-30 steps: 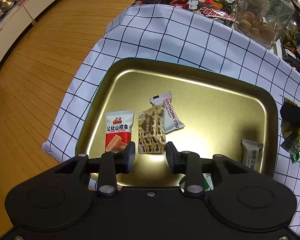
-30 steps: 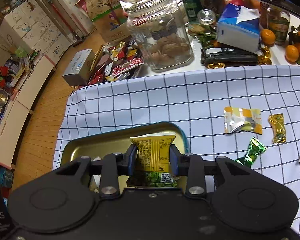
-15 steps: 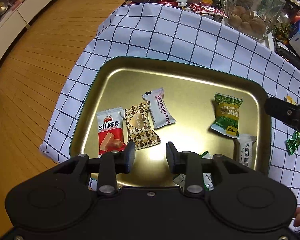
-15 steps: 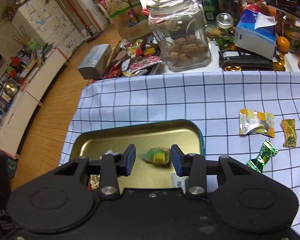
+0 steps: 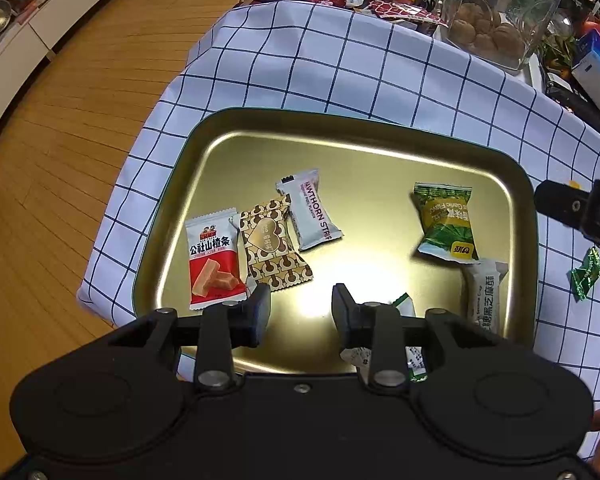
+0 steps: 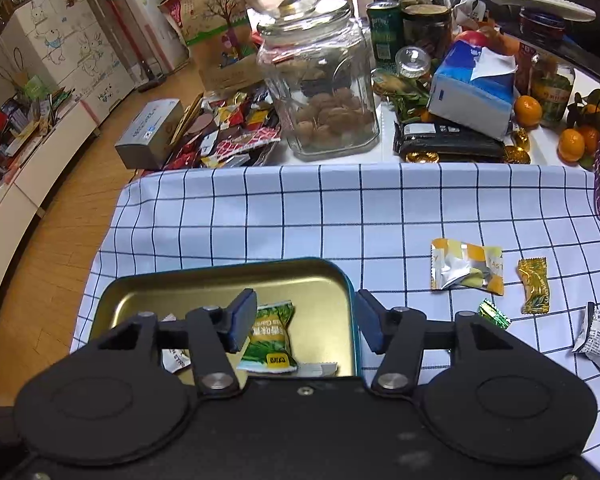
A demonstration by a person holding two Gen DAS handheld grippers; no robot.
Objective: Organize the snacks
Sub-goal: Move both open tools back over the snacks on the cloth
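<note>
Right wrist view shows the right gripper (image 6: 306,322) with jaws opening and nothing clamped; the green snack packet (image 6: 269,338) lies in the gold tray (image 6: 220,280). The release step looks finished. Next comes, I judge, a loose snack on the counter (image 6: 380,208), perhaps the orange packet (image 6: 466,266). The left gripper (image 5: 301,312) is apart, empty. The green packet is glossy, pillow-shaped.

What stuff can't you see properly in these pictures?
- Green and white packet, left wrist view: the left gripper covers most of it, so its label can't be read.
- Sesame crisp packet, same view: lower end hidden behind the gripper body.
- White wrapper, right wrist view: print too small to read.
</note>
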